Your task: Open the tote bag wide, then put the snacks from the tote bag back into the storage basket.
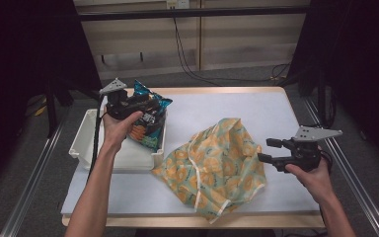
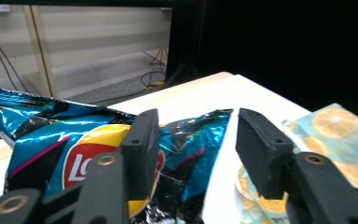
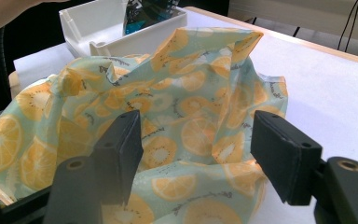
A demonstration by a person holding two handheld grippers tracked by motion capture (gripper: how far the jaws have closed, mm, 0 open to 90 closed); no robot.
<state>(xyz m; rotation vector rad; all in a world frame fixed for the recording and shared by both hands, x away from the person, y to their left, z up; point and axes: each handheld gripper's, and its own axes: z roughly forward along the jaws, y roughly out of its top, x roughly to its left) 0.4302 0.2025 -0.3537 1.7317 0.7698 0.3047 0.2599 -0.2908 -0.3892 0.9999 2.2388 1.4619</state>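
The chip bag (image 1: pixel 148 116) is blue, with a red and yellow Lay's logo of which "La" can be read at the lower left of the left gripper view (image 2: pixel 81 165); a small white label on its front in the high view is too small to read. It stands tilted in the white tray (image 1: pixel 86 136) at the left of the high view, leaning on the tray's right wall. The left gripper (image 1: pixel 140 101) is just beside the bag's upper part, jaws spread; in its own view the bag lies behind the left jaw and the gap between the jaws is free. The right gripper (image 1: pixel 269 150), at the right of the high view, is spread too and points at the orange-slice patterned cloth bag (image 1: pixel 214 165) crumpled at centre. The tabletop (image 1: pixel 256 108) is white with a pale wooden edge. Behind it are grey floor, loose black cables, a light panelled wall and black curtains at both sides
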